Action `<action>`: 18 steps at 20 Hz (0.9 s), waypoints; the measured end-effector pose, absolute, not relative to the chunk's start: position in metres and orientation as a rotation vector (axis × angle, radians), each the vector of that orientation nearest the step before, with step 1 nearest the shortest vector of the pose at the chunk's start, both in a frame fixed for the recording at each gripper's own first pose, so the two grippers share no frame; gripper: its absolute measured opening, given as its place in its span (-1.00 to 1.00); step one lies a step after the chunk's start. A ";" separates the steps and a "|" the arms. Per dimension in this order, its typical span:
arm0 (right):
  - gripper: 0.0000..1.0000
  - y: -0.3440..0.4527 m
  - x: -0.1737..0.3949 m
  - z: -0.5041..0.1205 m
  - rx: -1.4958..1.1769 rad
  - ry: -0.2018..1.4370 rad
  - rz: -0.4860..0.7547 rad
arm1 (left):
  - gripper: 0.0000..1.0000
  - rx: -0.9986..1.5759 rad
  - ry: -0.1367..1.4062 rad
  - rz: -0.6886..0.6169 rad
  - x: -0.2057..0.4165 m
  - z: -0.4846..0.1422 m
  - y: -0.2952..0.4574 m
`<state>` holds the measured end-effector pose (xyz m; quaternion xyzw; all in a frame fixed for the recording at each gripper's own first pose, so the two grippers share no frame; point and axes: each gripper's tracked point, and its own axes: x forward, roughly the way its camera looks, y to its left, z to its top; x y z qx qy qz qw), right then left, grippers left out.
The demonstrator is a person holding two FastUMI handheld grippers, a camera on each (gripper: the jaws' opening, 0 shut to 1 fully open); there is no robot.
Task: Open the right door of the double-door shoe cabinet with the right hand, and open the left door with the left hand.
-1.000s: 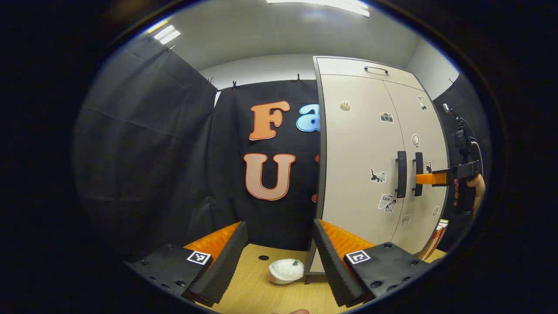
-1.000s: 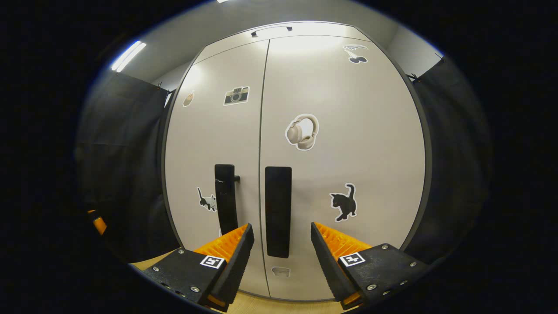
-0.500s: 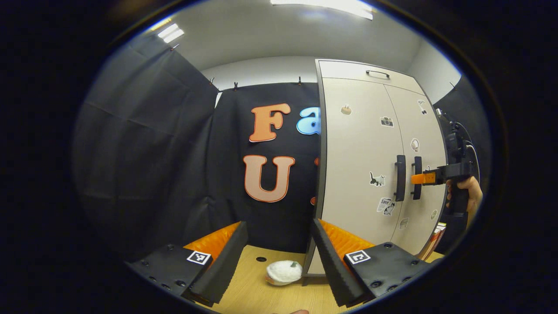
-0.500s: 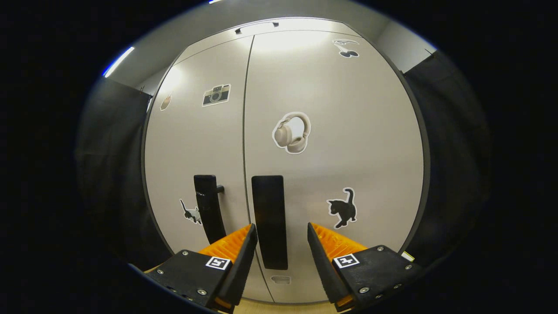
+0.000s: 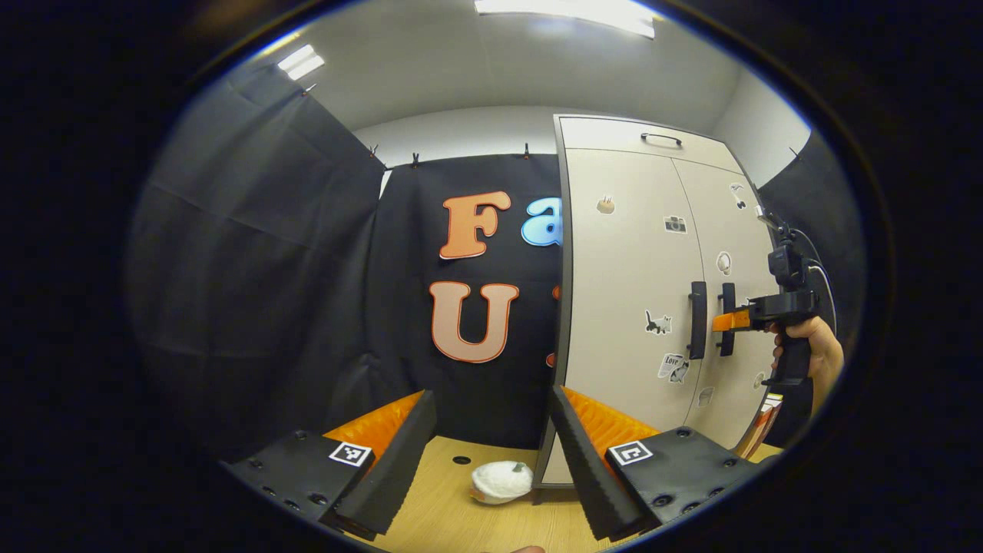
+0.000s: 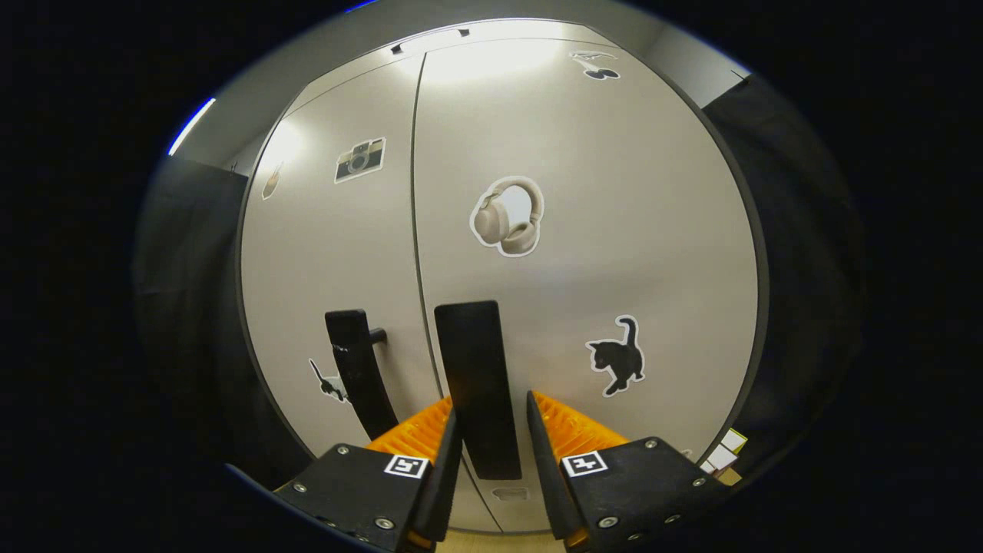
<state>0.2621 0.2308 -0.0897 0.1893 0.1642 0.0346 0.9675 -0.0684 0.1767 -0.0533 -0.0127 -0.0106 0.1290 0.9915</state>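
Note:
The beige double-door shoe cabinet stands with both doors closed. My right gripper is open, its fingers narrowed round the lower part of the black right door handle, with thin gaps on both sides. The left door handle is free beside it. In the left gripper view a hand holds the right gripper at the right door handle, next to the left door handle. My left gripper is open and empty over the table, well left of the cabinet.
A white plush ball lies on the wooden table by the cabinet's left foot. Books lean at the cabinet's right side. Stickers dot both doors. A small handle sits on the cabinet's top panel.
My right gripper moved forward and its fingers narrowed round the right door handle. My left gripper drifted slightly away from the cabinet. Both doors stay closed.

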 end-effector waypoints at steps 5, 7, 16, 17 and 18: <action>-0.41 0.234 0.264 -0.089 0.324 0.312 0.088 | 0.93 -0.053 -0.008 0.268 -0.076 -0.057 0.184; -0.58 0.233 0.263 -0.090 0.330 0.338 0.102 | 0.90 -0.067 0.004 0.244 -0.076 -0.057 0.180; -0.67 0.230 0.233 -0.082 0.381 0.354 0.167 | 0.92 -0.054 -0.024 0.174 -0.085 -0.033 0.158; -0.67 0.227 0.224 -0.080 0.378 0.349 0.175 | 0.92 -0.060 -0.020 0.166 -0.087 -0.034 0.154; -0.66 0.223 0.215 -0.077 0.374 0.346 0.183 | 0.93 -0.066 -0.017 0.157 -0.086 -0.034 0.150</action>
